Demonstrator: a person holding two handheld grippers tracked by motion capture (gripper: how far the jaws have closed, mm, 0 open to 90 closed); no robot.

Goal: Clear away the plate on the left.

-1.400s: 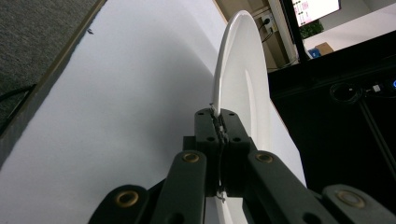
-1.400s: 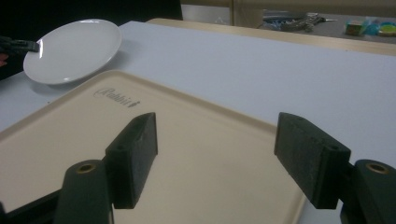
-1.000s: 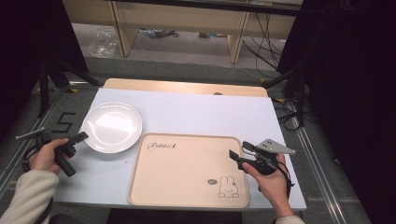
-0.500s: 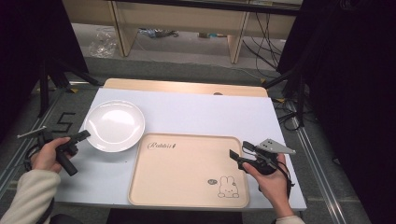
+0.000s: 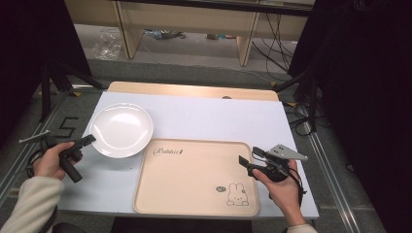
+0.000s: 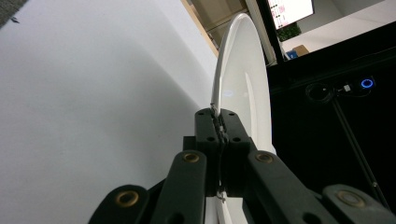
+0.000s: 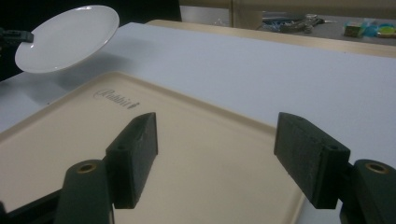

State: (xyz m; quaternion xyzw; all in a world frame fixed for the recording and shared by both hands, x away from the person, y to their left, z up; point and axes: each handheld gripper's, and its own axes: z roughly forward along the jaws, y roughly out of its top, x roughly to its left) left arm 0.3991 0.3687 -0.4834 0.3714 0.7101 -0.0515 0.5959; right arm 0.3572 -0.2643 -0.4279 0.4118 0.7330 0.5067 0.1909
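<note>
A white plate [image 5: 121, 130] hangs tilted just above the white table at the left, casting a shadow under it in the right gripper view [image 7: 65, 37]. My left gripper [image 5: 90, 140] is shut on the plate's near-left rim; in the left gripper view the jaws [image 6: 219, 123] pinch the thin edge of the plate [image 6: 238, 70]. A beige tray [image 5: 194, 194] with a rabbit print lies at the front centre. My right gripper [image 5: 245, 162] hovers open over the tray's right edge, and nothing lies between its jaws [image 7: 215, 154] but bare tray [image 7: 60, 135].
The white table top [image 5: 218, 116] is bare behind the tray, with a wooden strip [image 5: 194, 90] along its far edge. Black stands and cables stand on the floor to both sides, and shelving sits beyond the table.
The plate and the left gripper on it have edged slightly right, toward the tray. The right gripper has kept still.
</note>
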